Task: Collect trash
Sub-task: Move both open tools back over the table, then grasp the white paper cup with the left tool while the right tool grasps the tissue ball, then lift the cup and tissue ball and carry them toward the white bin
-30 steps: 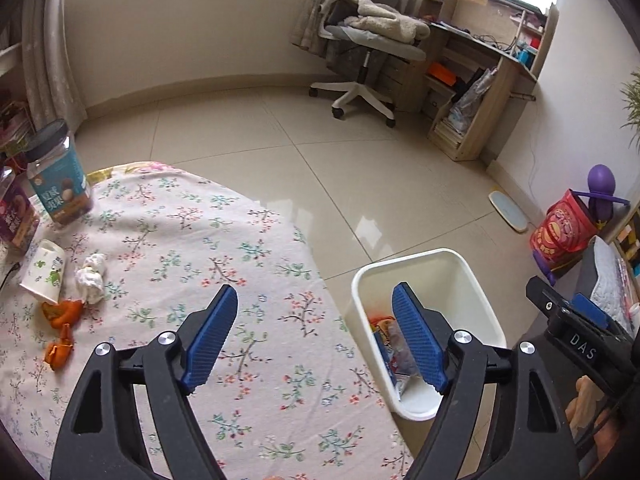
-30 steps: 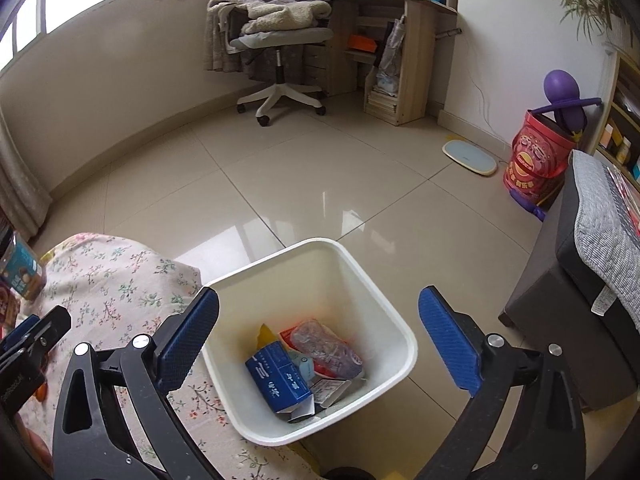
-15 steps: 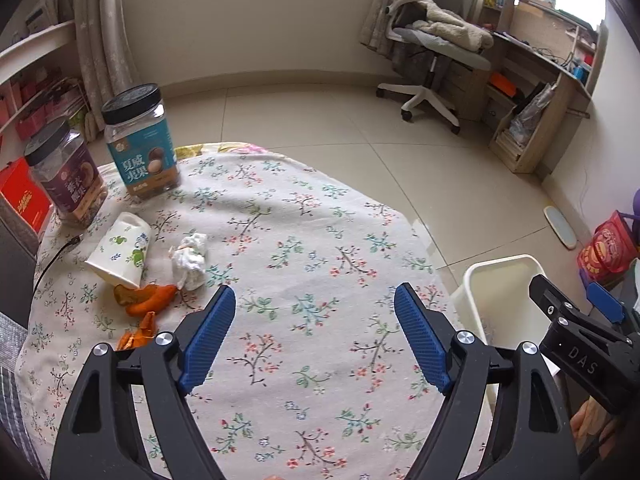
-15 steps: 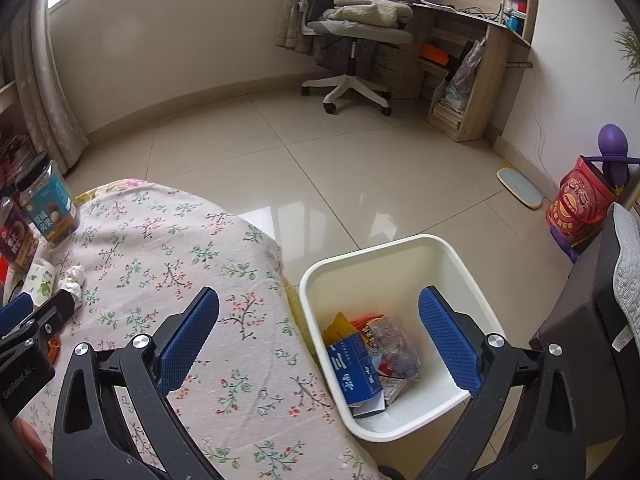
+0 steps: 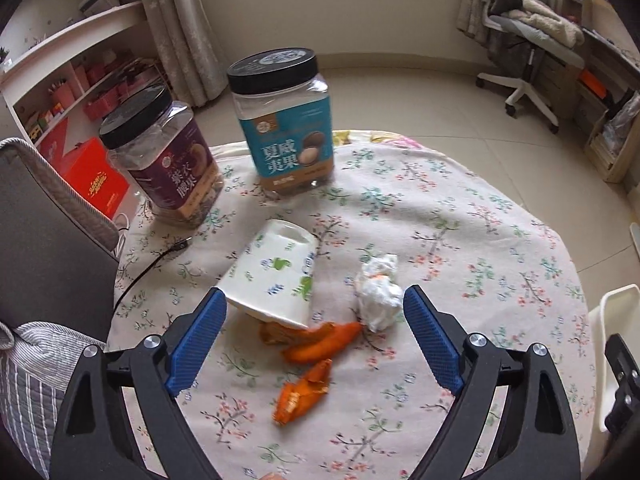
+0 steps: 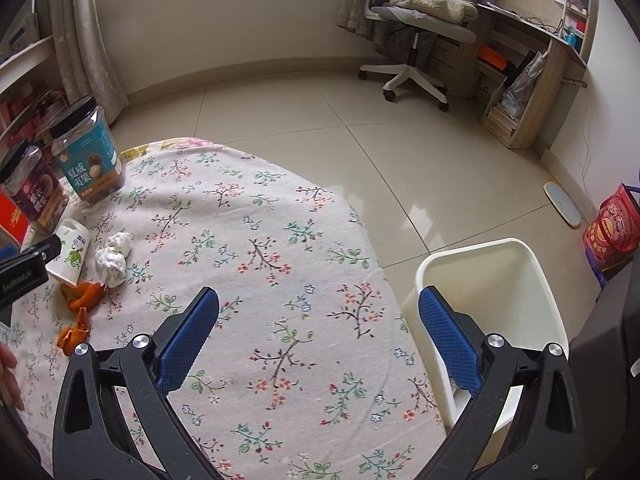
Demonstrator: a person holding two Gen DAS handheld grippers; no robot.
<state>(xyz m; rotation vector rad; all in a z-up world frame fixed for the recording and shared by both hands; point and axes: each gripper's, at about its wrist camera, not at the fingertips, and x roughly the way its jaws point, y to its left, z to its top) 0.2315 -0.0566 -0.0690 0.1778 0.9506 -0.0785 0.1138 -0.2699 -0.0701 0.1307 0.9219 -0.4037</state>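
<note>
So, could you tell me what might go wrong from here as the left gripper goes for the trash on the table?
1. The left gripper, its jaws opening with nothing between them, faces a tight cluster: tipped paper cup, crumpled tissue and orange peels. It may grab only part, or scatter pieces.
2. Closing low could pinch the floral tablecloth.
3. A cable and two jars lie just behind the cup; overshooting could snag or knock them.

- The left wrist view is aimed steeply down, close over the paper cup (image 5: 276,276) and crumpled tissue (image 5: 378,294) on the desk (image 5: 460,240).
- The right wrist view is set farther right, taking in the white bin (image 6: 492,280).
- The cup (image 6: 72,254), tissue (image 6: 114,258) and jars are shared.
</note>
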